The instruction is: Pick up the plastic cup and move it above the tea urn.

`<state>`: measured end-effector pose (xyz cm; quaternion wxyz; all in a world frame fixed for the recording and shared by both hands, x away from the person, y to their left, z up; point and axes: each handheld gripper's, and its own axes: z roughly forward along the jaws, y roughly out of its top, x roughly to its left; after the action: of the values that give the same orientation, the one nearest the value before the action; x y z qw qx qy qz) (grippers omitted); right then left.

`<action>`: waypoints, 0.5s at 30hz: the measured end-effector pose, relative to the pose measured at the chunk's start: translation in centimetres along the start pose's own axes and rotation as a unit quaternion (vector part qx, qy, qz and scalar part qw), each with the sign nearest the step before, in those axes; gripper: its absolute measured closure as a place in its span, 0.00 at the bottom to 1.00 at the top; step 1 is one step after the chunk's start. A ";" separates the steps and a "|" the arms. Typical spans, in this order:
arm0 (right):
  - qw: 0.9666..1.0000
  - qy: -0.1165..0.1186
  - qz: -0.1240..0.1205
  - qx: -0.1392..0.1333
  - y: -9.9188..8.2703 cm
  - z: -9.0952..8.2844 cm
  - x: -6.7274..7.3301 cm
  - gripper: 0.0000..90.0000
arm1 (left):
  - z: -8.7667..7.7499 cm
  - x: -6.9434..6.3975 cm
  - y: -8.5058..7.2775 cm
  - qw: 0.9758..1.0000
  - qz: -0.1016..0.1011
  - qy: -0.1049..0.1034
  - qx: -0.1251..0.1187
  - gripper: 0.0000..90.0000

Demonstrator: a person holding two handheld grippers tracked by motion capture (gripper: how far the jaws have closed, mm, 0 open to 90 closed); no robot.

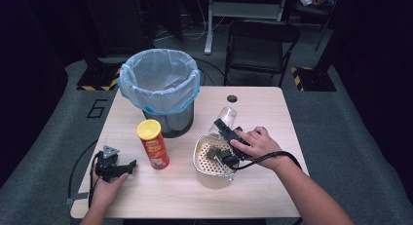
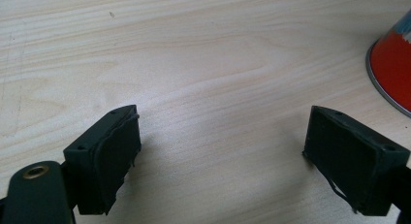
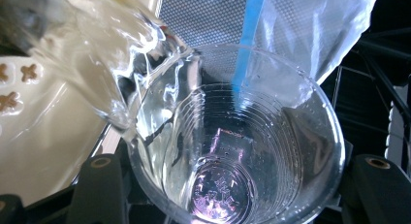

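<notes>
Holding the clear cup [image 3: 237,151] clamped in your right tongs [image 1: 225,129] over the cream bowl [image 1: 202,170] by the lined bin [image 1: 158,81], you probably tip it into the bin next, while your left tongs [image 2: 220,161] rest apart on the bench [image 2: 194,64].

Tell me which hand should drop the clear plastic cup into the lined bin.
Right. The right gripper already has the clear plastic cup between its jaws, raised beside the lined bin. The left gripper sits open on the table, holding nothing, with the red can between it and the bin.
</notes>
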<state>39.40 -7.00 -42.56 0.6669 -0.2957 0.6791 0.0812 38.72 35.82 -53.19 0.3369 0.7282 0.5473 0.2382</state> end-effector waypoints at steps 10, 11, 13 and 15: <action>0.999 -0.022 -0.035 -0.007 0.2 -0.3 -0.4 0.39 | 0.0 0.0 0.0 1.000 0.000 0.000 0.000 0.14; 0.999 -0.028 -0.044 -0.008 0.3 -0.3 -0.5 0.39 | 0.0 0.0 0.0 1.000 0.000 0.000 0.000 0.14; 0.998 -0.031 -0.049 -0.010 0.3 -0.4 -0.5 0.39 | 0.0 0.0 0.0 1.000 0.000 0.000 0.000 0.14; 0.998 -0.021 -0.054 -0.009 0.3 -0.5 -0.5 0.38 | 0.0 0.0 0.0 1.000 0.000 0.000 0.000 0.14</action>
<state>38.74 -6.83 -42.09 0.6816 -0.3367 0.6471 0.0573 38.72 35.82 -53.18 0.3368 0.7284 0.5470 0.2382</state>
